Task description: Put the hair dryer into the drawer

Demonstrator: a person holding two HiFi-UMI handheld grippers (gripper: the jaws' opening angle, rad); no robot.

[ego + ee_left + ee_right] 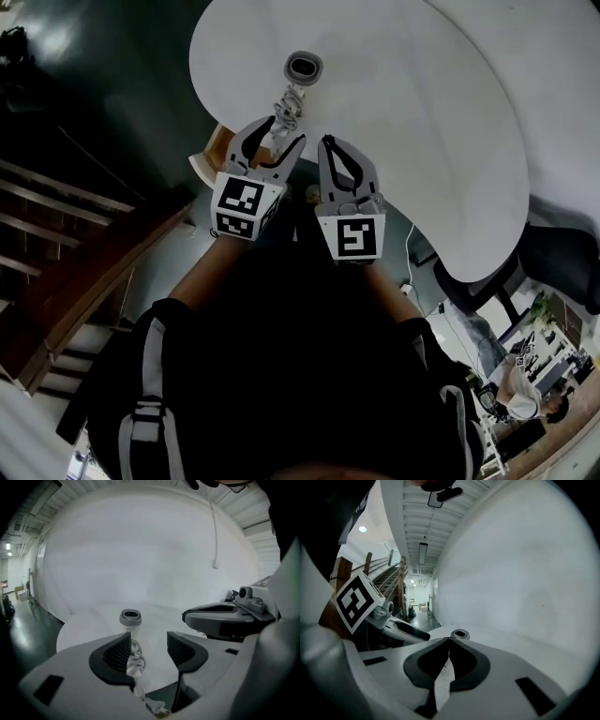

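Note:
A grey and white hair dryer (303, 67) stands on the white round table (422, 103), nozzle up, its bundled cord (289, 105) trailing toward me. My left gripper (286, 131) hovers at the table's near edge with its jaws apart around the cord. In the left gripper view the cord (136, 660) hangs between the jaws of the left gripper (149, 641), beside the left pad, and the dryer (131, 617) stands just beyond. My right gripper (326, 142) is alongside, shut and empty. In its own view the right gripper (449, 640) points at the dryer (460, 633).
A wooden box-like edge (212, 152), perhaps the drawer, shows under the table's near left rim. Wooden stairs (56, 206) run at left. An office chair (553, 262) and a floor cable (410, 267) are at right; a person (525, 394) sits at the lower right.

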